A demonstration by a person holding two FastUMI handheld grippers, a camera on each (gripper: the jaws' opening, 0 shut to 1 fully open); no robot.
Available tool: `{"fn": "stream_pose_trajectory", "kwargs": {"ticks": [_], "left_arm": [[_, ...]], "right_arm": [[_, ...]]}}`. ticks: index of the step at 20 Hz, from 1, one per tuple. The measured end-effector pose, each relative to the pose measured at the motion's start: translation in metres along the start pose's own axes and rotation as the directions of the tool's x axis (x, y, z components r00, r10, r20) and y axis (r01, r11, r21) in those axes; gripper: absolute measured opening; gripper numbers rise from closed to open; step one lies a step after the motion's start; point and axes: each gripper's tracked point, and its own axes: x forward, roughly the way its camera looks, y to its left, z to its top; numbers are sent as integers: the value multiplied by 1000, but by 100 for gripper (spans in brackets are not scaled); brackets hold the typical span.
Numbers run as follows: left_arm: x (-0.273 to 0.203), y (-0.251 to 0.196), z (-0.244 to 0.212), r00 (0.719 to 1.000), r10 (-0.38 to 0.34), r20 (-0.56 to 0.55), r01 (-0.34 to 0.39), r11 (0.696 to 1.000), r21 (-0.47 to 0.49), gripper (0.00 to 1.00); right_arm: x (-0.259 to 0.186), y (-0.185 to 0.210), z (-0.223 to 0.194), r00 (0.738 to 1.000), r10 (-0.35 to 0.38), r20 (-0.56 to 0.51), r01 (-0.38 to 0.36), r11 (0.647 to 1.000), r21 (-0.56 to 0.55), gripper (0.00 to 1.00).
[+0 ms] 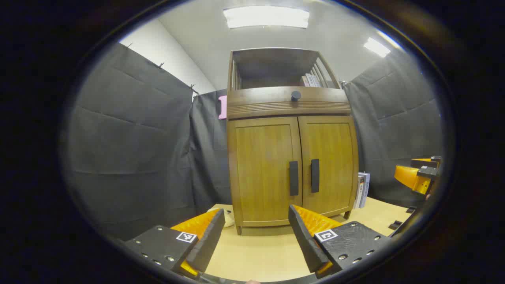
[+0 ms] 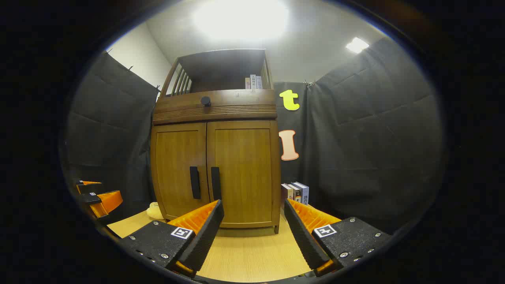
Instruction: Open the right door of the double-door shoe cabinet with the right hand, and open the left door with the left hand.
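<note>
Shoe cabinet (image 1: 292, 157) stood at the far side of the counter (image 1: 252, 252), both doors shut, the two dark upright handles side by side at the middle seam: the left door's handle (image 1: 294, 178) and the right door's handle (image 1: 315, 175). Neither door had been started, by my judgement.

The left claw (image 1: 254, 232) stood wide and empty, well short of the cabinet front. The right claw (image 2: 252, 227) was likewise wide and held nothing, also short of the doors; it could be seen too at the right edge of the left gripper view.

The handles sat so near each other that a claw coming in off line could close on the wrong handle, or straddle both. With both claws aimed at the same narrow middle, they could also knock together. A shallow bite might slip off the handle once the door began to swing.

Some books (image 2: 296, 192) stood upright just to the right of the cabinet, probably within the right door's swing. A pale object (image 2: 154, 211) lay at the cabinet's left foot; what it was I could not tell. A round knob (image 1: 296, 95) sat on the drawer front above the doors, and more books (image 1: 311, 80) stood on the top shelf.
</note>
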Motion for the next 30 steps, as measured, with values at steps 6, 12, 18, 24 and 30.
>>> {"fn": "stream_pose_trajectory", "kwargs": {"ticks": [6, 12, 18, 24, 30], "left_arm": [[0, 0, -1, 1000, 5, 0, -5, 1000, -10, 92], [0, 1, 0, 1000, 12, 4, -12, 1000, -15, 92], [1, 2, 1, 1000, 17, 5, -16, 1000, -3, 92], [1, 5, 2, 999, 43, 10, -43, 999, 2, 92], [-3, 9, 3, 996, 89, 9, -89, 996, -9, 92]], "right_arm": [[-2, 2, -1, 1000, -5, -8, 5, 1000, 2, 95], [7, 7, -6, 1000, 0, -10, 0, 1000, -1, 95], [23, 14, 2, 1000, 8, -3, -8, 1000, 12, 95], [65, 28, 15, 999, 42, 19, -43, 999, 30, 95], [112, 51, 28, 996, 87, 29, -88, 995, 42, 95]]}}
